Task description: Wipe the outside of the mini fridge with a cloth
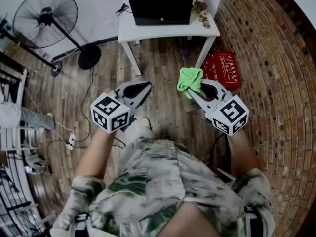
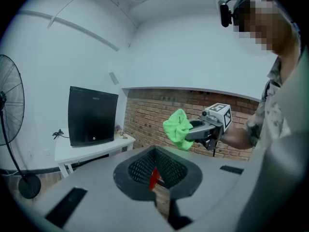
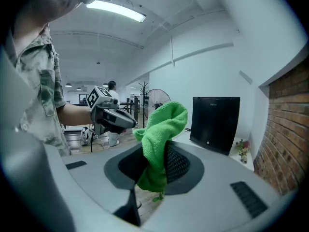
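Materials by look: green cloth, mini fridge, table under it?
The cloth: likely microfibre, with fuzzy napped pile and soft folds. The mini fridge: black, smooth, faint sheen; painted metal or plastic, can't tell. The table: white, matte, flat; probably painted or laminated board.

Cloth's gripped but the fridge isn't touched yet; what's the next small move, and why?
Probably carry the right gripper forward to the mini fridge. The green cloth is already clamped in its jaws, while the fridge stands on the white table ahead, well apart from the cloth.
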### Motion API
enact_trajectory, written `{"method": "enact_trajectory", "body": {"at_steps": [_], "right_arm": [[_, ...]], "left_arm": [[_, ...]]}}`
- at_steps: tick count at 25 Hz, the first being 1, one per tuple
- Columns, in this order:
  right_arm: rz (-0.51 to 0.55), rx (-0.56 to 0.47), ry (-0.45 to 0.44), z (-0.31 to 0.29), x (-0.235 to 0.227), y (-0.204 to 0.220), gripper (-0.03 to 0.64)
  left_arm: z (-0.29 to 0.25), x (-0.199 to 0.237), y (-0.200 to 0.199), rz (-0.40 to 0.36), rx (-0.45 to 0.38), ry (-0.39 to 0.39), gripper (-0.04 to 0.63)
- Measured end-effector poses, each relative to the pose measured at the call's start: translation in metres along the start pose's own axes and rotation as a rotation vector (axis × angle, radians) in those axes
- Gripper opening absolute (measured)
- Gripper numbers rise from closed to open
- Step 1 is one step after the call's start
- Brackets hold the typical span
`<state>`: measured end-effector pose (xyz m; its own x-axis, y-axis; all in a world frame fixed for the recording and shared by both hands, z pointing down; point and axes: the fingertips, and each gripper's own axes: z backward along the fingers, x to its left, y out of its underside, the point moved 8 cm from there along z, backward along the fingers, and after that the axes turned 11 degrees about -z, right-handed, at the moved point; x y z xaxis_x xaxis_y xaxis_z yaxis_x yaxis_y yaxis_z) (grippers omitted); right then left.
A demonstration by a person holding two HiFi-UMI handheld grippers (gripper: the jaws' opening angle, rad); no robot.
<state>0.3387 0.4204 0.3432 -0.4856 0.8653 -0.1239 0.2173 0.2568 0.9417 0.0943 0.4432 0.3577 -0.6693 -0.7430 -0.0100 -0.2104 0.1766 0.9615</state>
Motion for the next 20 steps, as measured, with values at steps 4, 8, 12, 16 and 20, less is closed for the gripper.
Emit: {"method": "enact_trajectory", "body": {"at_steps": [4, 8, 12, 16, 20], "right_arm": [[0.030, 0.013, -0.004, -0.012, -0.019, -0.020, 0.103], [0.052, 0.029, -0.010, -0.043, -0.045, -0.045, 0.103], [0.066, 0.057, -0.007, -0.085, -0.086, -0.066, 0.103], [0.061, 0.096, -0.026, -0.132, -0.134, -0.107, 0.104], [0.084, 0.100, -0.010, -0.190, -0.182, -0.169, 0.106]], "left_arm": [[-0.018, 0.017, -0.010, 0.004, -0.002, 0.014, 0.025], [-0.037, 0.058, -0.017, 0.004, -0.017, 0.035, 0.025], [-0.067, 0.114, -0.022, 0.005, -0.035, 0.053, 0.025], [-0.093, 0.180, -0.037, 0.016, -0.043, 0.068, 0.026], [-0.107, 0.258, -0.059, 0.001, -0.045, 0.065, 0.026]]}}
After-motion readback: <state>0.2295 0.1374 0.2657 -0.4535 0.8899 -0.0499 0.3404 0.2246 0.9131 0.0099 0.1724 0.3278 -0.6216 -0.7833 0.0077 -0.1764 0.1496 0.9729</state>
